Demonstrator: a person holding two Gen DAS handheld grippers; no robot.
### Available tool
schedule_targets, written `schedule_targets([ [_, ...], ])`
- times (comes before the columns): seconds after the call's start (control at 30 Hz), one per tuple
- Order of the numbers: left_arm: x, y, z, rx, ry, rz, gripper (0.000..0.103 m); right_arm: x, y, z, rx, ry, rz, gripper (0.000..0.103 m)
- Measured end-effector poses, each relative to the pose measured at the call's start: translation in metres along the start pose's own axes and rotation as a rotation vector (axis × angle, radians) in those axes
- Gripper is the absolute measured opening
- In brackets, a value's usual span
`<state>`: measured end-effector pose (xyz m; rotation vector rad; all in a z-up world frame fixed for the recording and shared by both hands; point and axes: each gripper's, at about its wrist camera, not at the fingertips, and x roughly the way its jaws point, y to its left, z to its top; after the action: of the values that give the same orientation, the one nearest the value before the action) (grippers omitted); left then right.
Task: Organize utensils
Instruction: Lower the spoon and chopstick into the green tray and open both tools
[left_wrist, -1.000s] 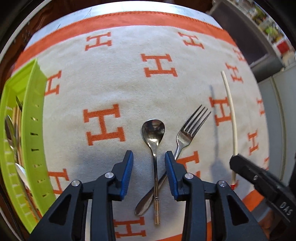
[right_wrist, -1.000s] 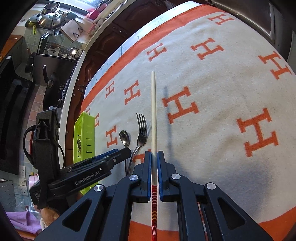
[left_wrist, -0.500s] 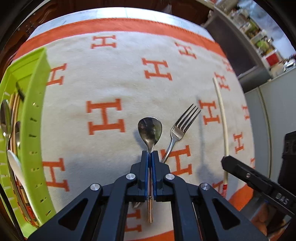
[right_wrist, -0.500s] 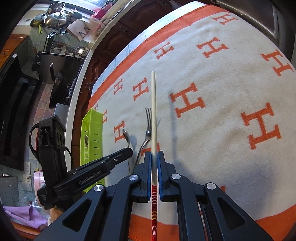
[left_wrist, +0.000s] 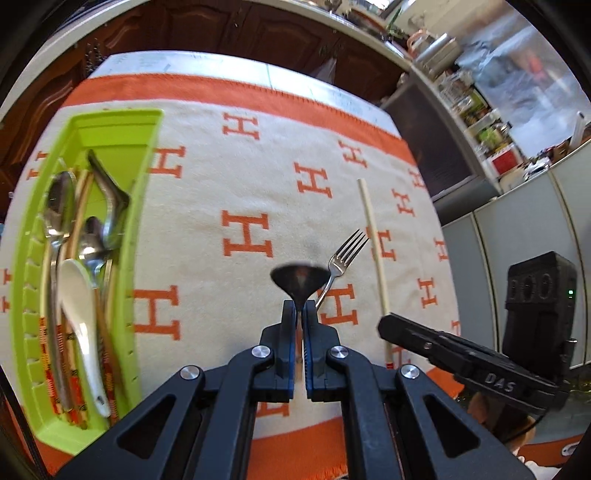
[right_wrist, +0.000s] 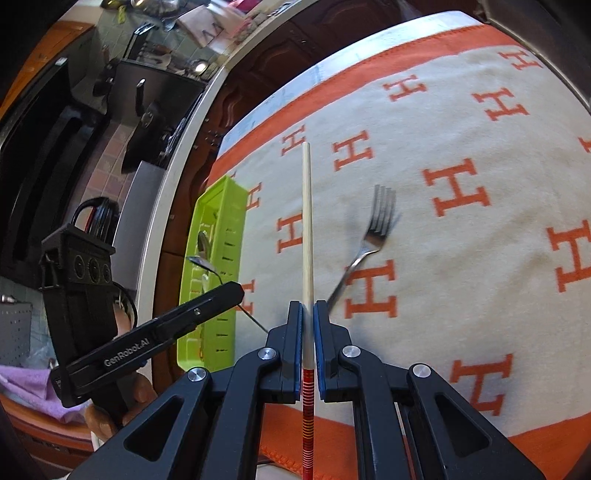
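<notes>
My left gripper (left_wrist: 299, 314) is shut on a metal spoon (left_wrist: 300, 277) and holds it raised above the cloth, bowl forward. My right gripper (right_wrist: 307, 314) is shut on a cream chopstick (right_wrist: 306, 221) with a red striped end, lifted off the cloth. The chopstick also shows in the left wrist view (left_wrist: 373, 240). A metal fork (left_wrist: 341, 260) lies on the cloth; it also shows in the right wrist view (right_wrist: 371, 236). A green utensil tray (left_wrist: 146, 206) at the left holds spoons, chopsticks and a white spoon (left_wrist: 83, 325). The tray shows in the right wrist view (right_wrist: 221, 206) too.
A cream cloth with orange H marks and an orange border (left_wrist: 229, 92) covers the table. Dark wooden cabinets (left_wrist: 221, 29) stand beyond the far edge. Grey cabinets (left_wrist: 517, 236) stand to the right. The left gripper's body (right_wrist: 147, 339) sits left of my right gripper.
My left gripper closed on the spoon and lifted it off the cloth, tilting up. My right gripper raised the chopstick and both moved left toward the green tray. The fork stayed put.
</notes>
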<state>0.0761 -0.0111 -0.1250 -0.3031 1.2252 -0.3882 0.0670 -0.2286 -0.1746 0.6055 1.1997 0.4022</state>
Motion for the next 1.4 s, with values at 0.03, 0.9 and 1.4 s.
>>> schedule_targets([
  [0.03,-0.009,0.003,-0.002,-0.002,-0.012,-0.003,0.001,0.001,0.008,-0.001,-0.020,0.004,0.000,0.006],
  [0.9,-0.063,0.133,0.001,-0.105,0.019,0.261,0.002,0.120,0.190,0.037,-0.214,0.103,0.023,0.006],
  [1.4,-0.082,0.161,0.002,-0.190,-0.167,0.359,0.026,0.195,0.191,0.040,-0.162,0.181,-0.119,0.008],
])
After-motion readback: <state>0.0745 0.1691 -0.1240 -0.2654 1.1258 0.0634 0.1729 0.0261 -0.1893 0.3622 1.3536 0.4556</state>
